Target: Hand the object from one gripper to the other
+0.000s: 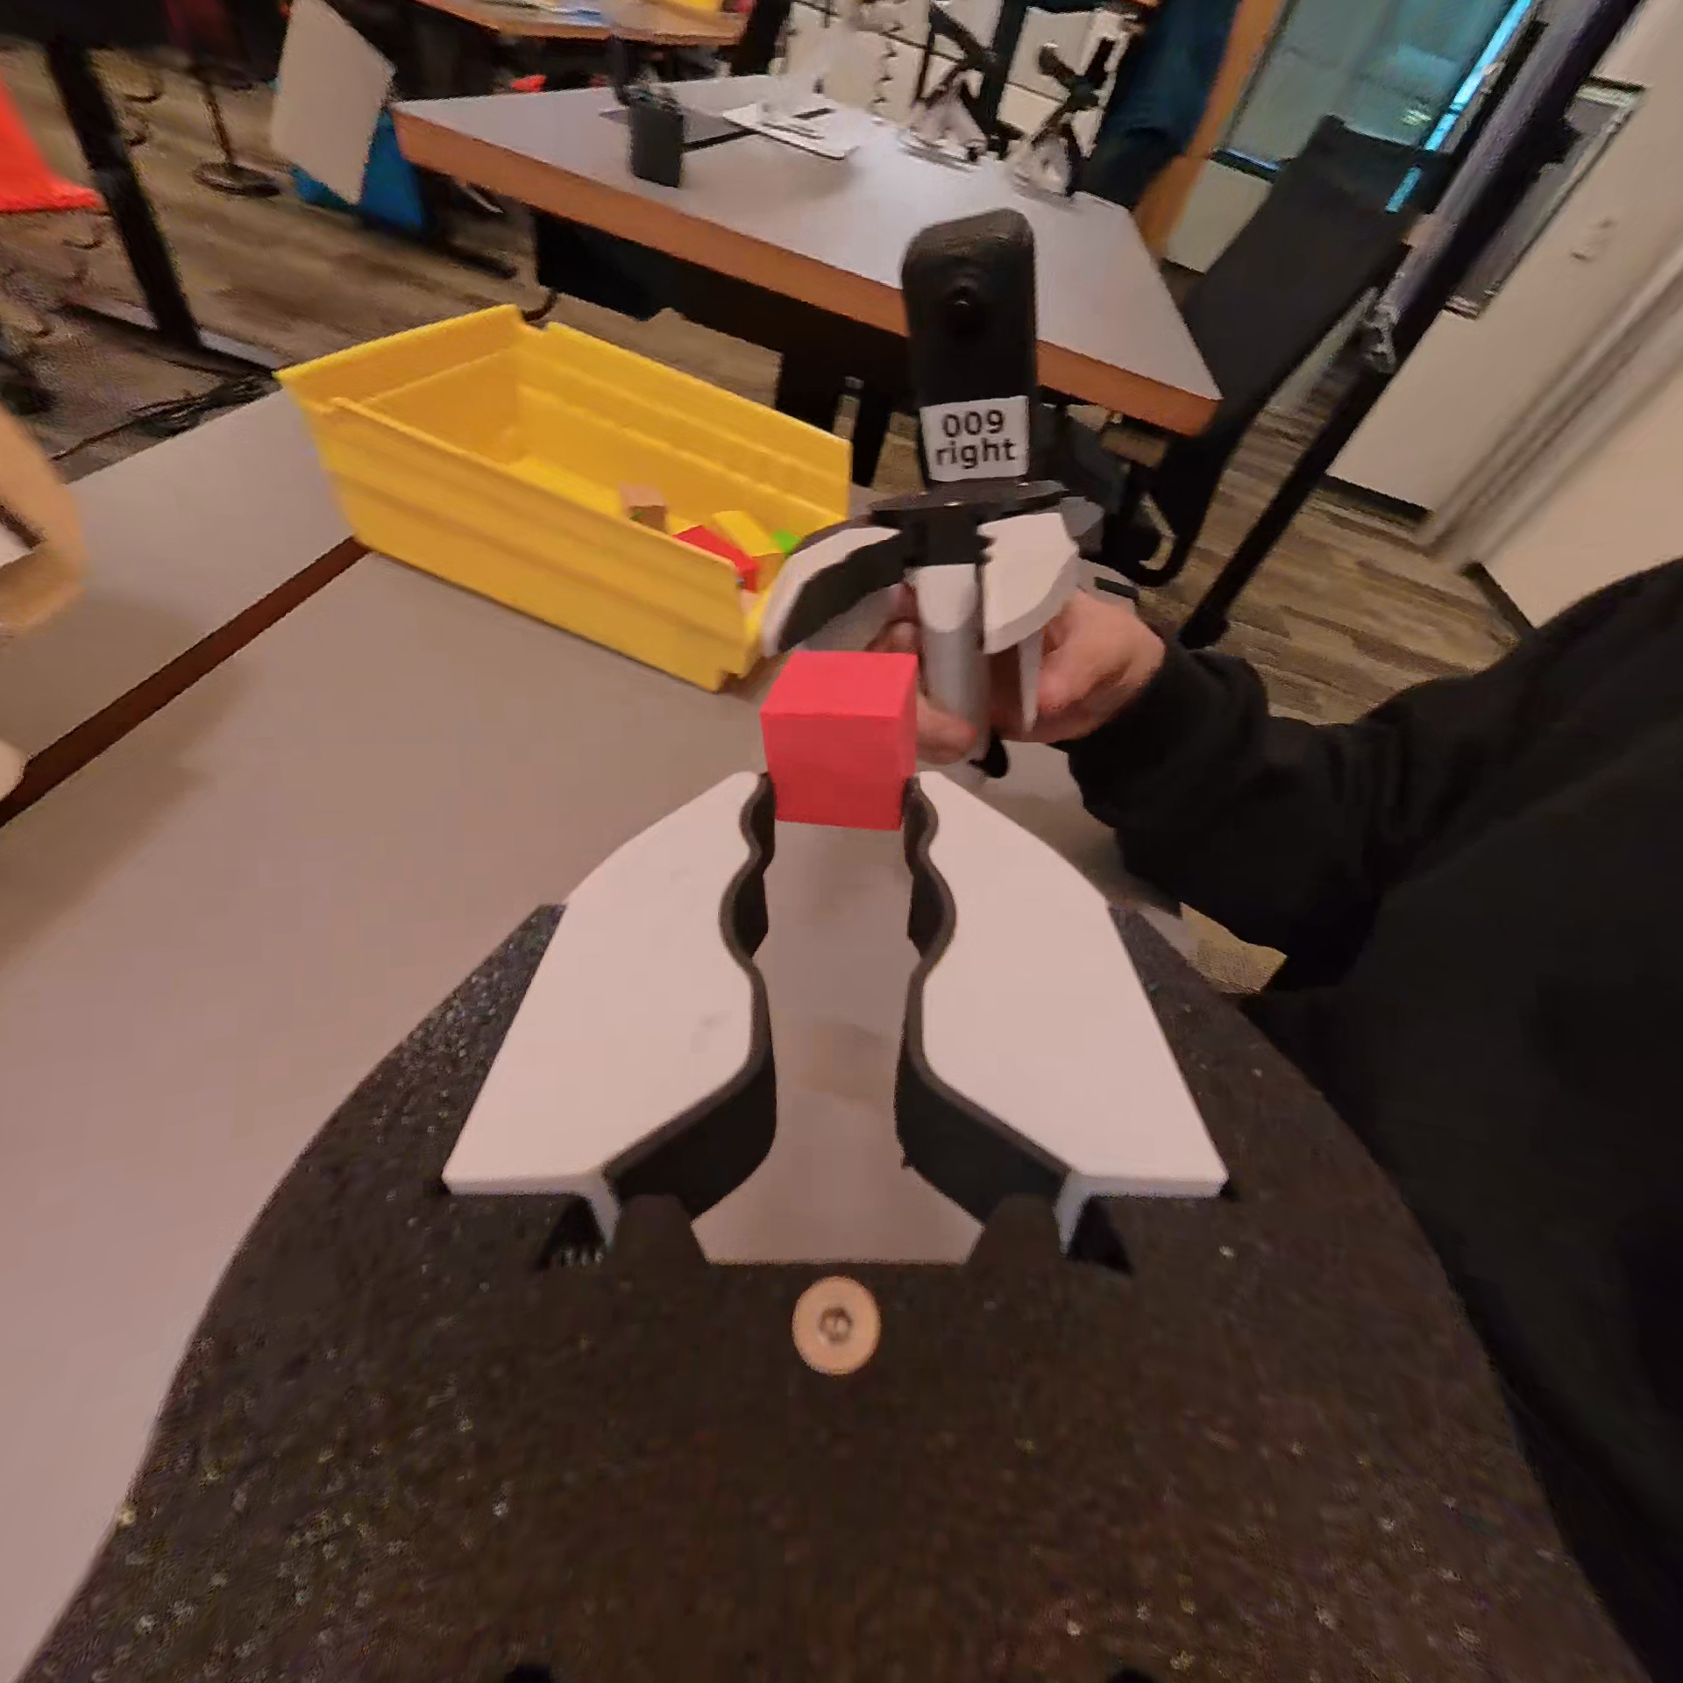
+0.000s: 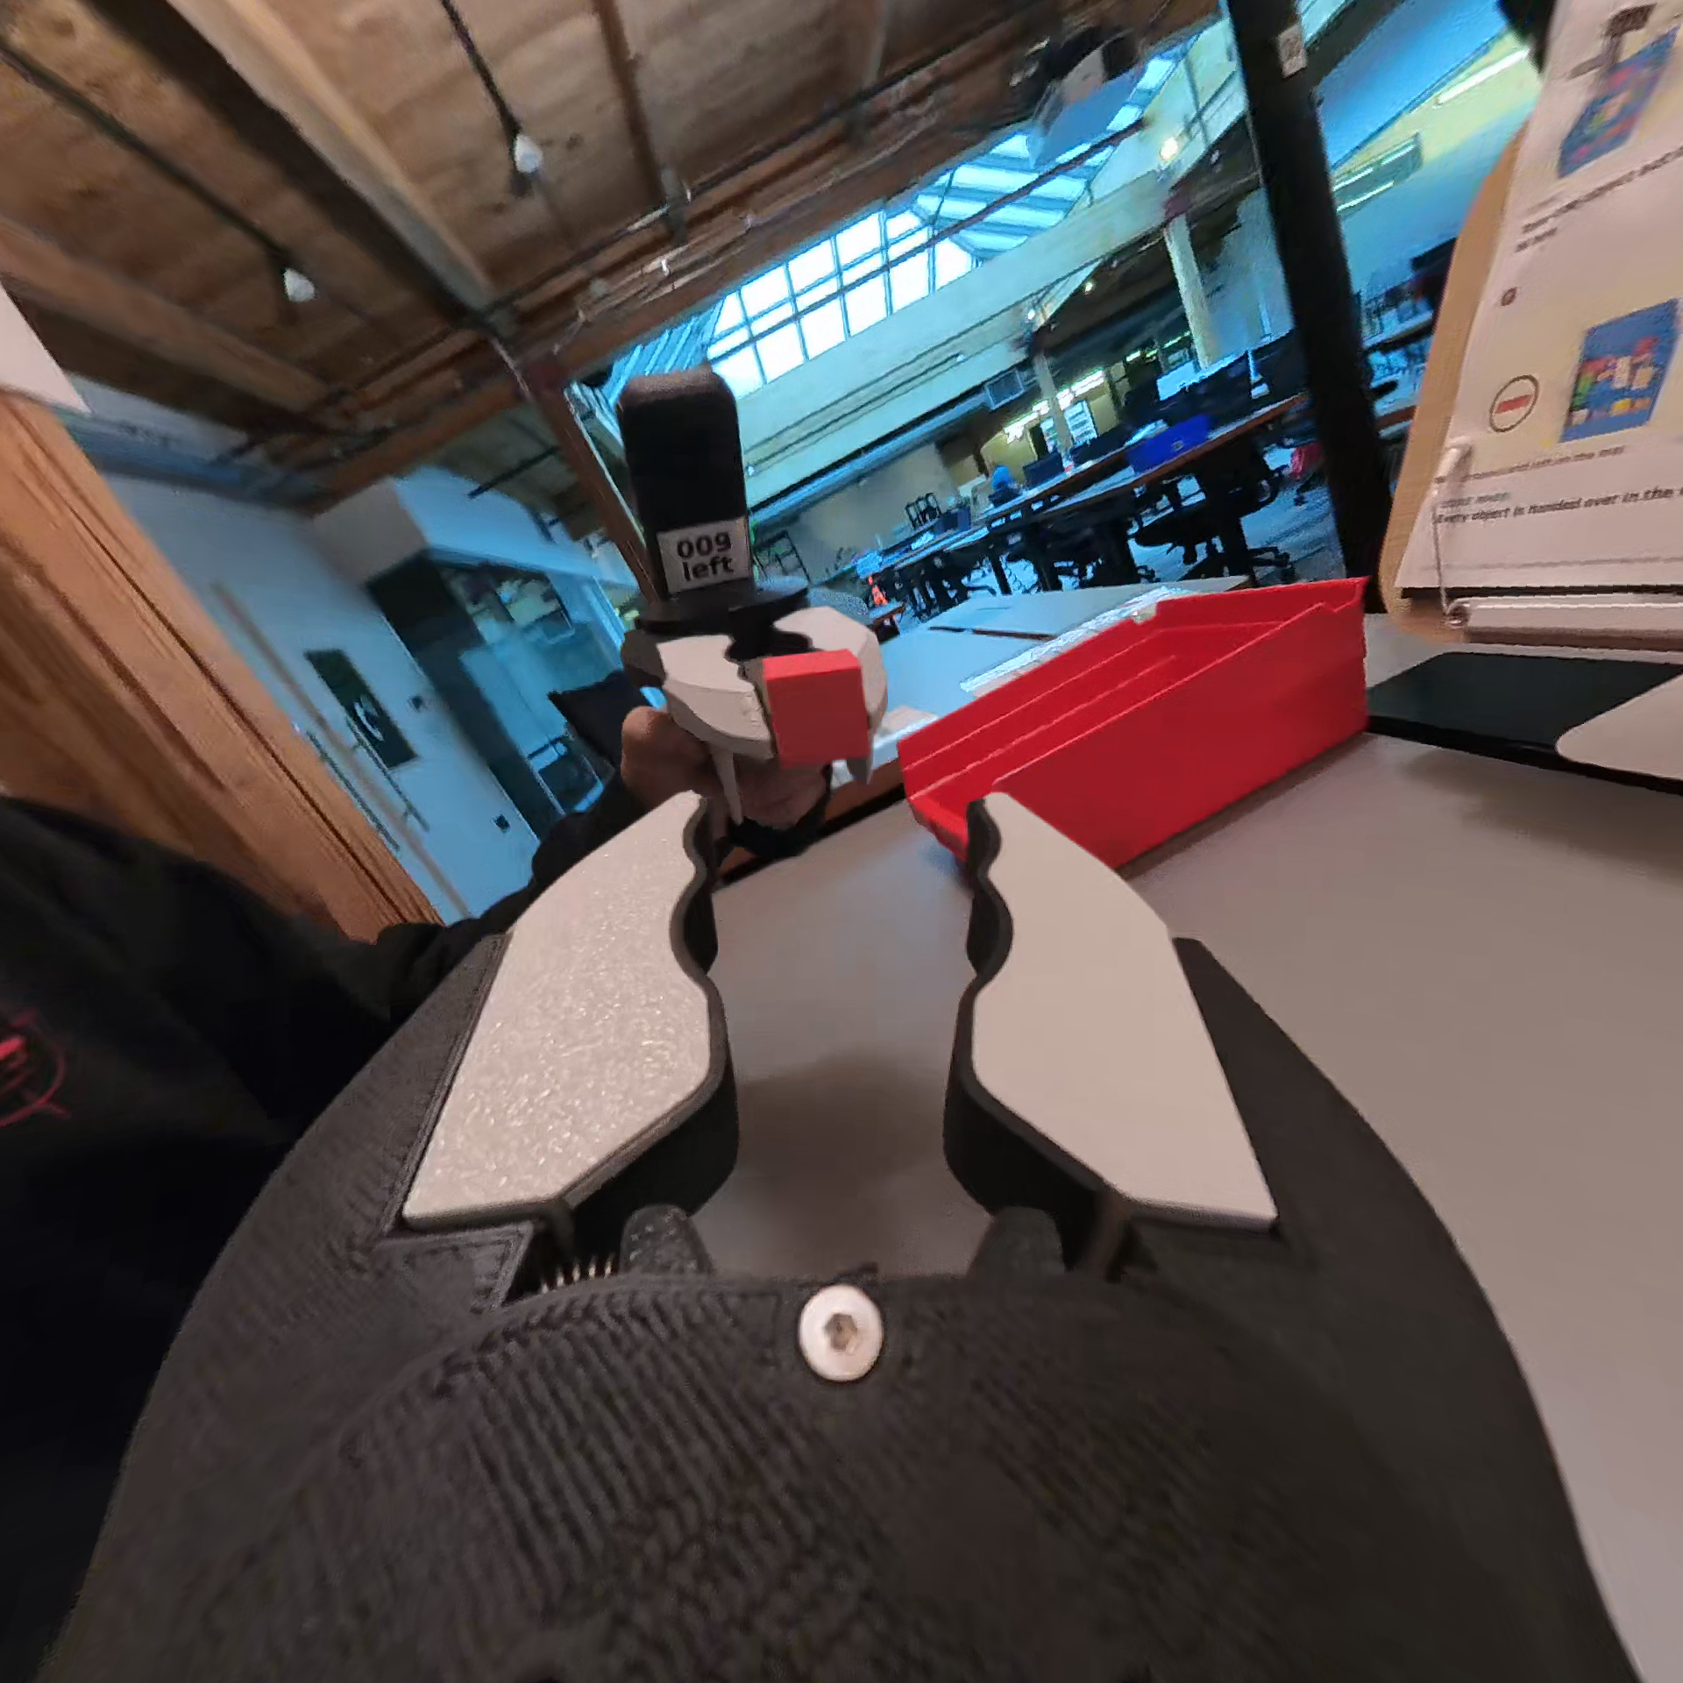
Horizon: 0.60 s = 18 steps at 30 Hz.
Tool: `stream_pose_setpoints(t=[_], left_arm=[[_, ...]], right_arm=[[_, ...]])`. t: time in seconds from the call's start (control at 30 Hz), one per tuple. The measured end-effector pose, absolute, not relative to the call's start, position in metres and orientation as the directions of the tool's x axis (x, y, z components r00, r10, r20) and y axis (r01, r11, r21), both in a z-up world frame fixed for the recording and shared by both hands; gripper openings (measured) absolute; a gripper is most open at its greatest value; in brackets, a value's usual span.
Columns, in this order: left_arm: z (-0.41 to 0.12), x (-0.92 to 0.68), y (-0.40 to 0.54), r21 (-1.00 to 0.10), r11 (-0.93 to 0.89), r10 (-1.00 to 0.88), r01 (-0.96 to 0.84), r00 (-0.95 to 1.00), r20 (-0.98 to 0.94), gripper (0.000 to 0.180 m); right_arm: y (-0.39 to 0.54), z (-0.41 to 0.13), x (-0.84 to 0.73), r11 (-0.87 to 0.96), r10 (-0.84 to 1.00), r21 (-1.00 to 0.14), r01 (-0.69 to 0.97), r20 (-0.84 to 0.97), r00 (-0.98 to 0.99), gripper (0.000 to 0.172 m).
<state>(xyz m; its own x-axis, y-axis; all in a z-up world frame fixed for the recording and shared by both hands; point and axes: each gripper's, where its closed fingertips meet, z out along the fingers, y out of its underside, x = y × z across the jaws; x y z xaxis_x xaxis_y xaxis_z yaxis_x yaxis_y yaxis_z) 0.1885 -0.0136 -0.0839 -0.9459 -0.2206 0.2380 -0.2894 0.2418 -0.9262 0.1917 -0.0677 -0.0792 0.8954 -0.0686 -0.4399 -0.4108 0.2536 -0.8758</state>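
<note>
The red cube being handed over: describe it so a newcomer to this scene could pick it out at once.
Start at the grey table with the yellow plastic bin on it. In front of that bin, the left gripper holds a plain red cube above the tabletop, pinched between its white fingertips. Unlike the small coloured blocks lying inside the bin, this cube is held in the air.

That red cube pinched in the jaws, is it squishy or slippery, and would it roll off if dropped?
The red cube probably is stiff: its edges stay sharp though the left gripper pinches it at the tips. Its matte faces look grippy rather than slick. Flat sides suggest it would settle on the table, not roll.
</note>
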Motion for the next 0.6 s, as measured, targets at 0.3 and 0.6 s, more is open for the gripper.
stream_pose_setpoints(t=[0.3, 0.6], left_arm=[[-0.089, 0.166, -0.043, -0.933, 0.32, -0.212, -0.162, -0.972, 0.096, 0.026], [-0.099, 0.167, -0.044, -0.929, 0.326, -0.251, -0.173, -0.964, 0.091, 0.026]], right_arm=[[-0.052, -0.082, 0.178, 0.189, -0.039, -0.912, -0.364, -0.377, 0.925, 0.05], [-0.045, -0.083, 0.17, 0.174, 0.005, -0.918, -0.357, -0.362, 0.932, 0.048]])
